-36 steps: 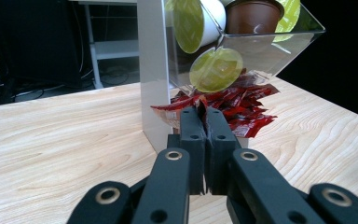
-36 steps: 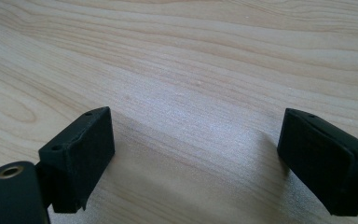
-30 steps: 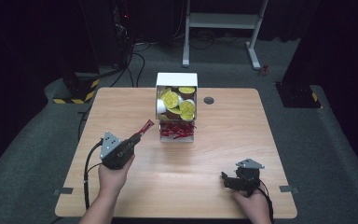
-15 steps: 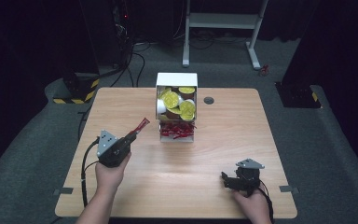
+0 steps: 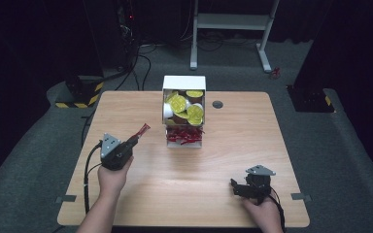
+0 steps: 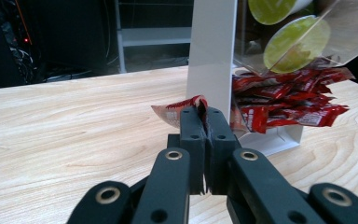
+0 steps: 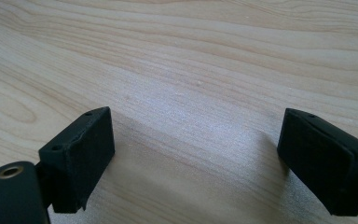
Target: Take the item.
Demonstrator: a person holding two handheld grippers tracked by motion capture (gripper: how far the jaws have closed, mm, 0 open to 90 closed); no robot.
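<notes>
1. Left hand-held gripper (image 6: 204, 122) is clamped on a flat red foil sachet (image 5: 141, 130), long axis aimed at the white-framed clear dispenser box (image 5: 183, 112) just ahead-right on the light wooden worktop (image 5: 184, 179).
2. Right hand-held gripper (image 7: 193, 161) rests wide, empty (well apart from the box, so left's nearer).

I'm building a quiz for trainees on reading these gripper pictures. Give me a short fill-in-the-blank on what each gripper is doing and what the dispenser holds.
1. The left gripper has its jaws shut on a ____ sachet.
2. The right gripper has its jaws ____ above the bare wooden table.
3. The pods in the upper part of the white dispenser have ____ lids.
4. The other red sachets lie in the ____ part of that dispenser.

Missing words: red; open; yellow-green; lower
</notes>
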